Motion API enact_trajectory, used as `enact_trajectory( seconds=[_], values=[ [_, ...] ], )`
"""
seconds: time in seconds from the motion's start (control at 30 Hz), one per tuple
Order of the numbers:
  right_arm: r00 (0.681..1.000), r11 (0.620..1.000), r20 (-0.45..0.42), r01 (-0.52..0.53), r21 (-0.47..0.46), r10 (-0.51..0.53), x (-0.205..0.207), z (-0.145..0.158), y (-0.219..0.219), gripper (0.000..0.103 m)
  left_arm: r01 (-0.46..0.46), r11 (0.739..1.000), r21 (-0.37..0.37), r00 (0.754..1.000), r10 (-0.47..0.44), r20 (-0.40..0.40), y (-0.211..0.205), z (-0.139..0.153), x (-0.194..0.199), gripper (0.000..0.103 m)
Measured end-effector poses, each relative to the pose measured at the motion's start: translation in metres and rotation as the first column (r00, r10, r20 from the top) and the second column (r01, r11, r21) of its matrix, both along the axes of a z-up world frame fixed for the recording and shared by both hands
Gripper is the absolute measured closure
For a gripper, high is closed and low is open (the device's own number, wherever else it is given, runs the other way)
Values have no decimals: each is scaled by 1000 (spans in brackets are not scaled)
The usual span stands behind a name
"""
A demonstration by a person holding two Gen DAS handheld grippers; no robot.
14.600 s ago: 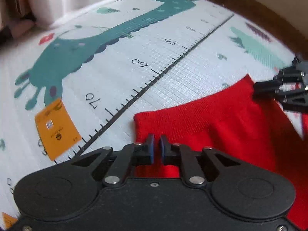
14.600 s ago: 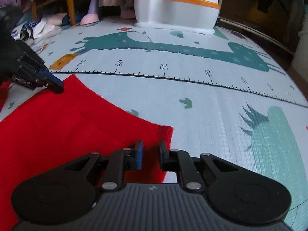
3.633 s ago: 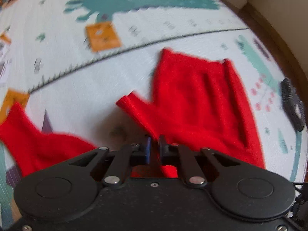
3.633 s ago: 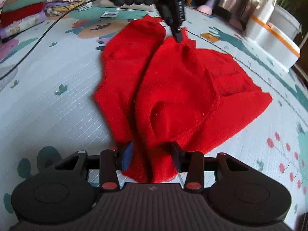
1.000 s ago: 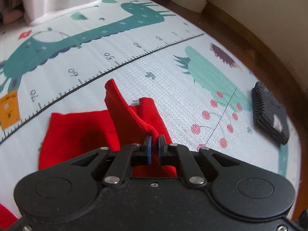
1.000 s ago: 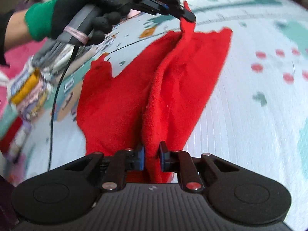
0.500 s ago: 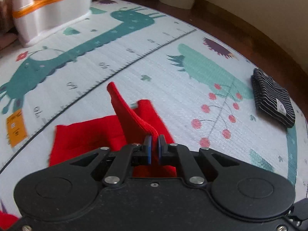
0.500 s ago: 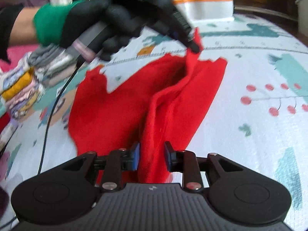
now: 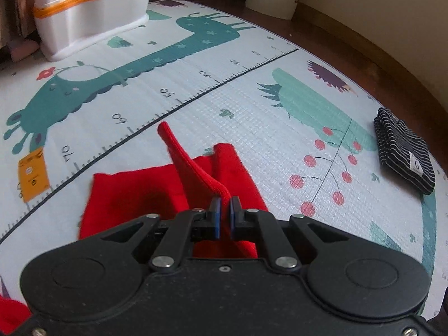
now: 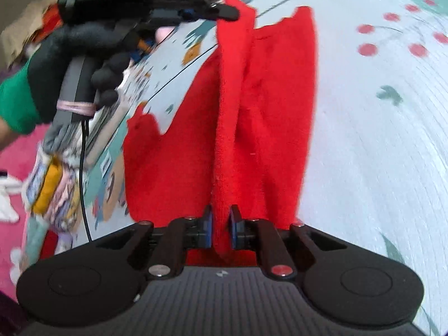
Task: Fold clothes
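1. Since the earlier frame, right jaws have been closing; red garment [image 10: 266,117] sits between them, raised off mat [image 9: 252,117].
2. Soft, light knit: hold edges.
3. Left gripper [image 9: 224,208] and right gripper [image 10: 220,225] pinch its fold.

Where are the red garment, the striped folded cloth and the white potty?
red garment [image 9: 134,193], left wrist view, flat left part.
striped folded cloth [image 9: 403,151], left wrist view, top face.
white potty [image 9: 98,19], left wrist view, side wall.
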State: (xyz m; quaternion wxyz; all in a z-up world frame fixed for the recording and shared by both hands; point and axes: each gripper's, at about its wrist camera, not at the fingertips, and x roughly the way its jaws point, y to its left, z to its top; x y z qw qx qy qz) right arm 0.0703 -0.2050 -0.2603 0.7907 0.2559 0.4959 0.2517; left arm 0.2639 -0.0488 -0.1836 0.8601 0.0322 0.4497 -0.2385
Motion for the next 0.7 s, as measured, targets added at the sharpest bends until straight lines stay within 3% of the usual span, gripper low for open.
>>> enact_trajectory(
  seconds=[0.23,0.37,0.53,0.7],
  values=[
    [986,988,-120,126,92,-114,0,-24,-25,89,16,997,73,1000,-16,0,-29,-18,6,99],
    [989,991,-112,105,83,-95,-1,-23,-23,89,41,991,125,999,-43,10,-44,-25,5,99],
    [1000,1000,-3,-10,-15,10,1,0,0,89,90,982,167,995,-96,31,-55,-25,3,99],
    [995,998,-100,32,56,-26,2,-12,-2,90,109,975,193,992,-119,43,-64,-31,1,99]
  ],
)
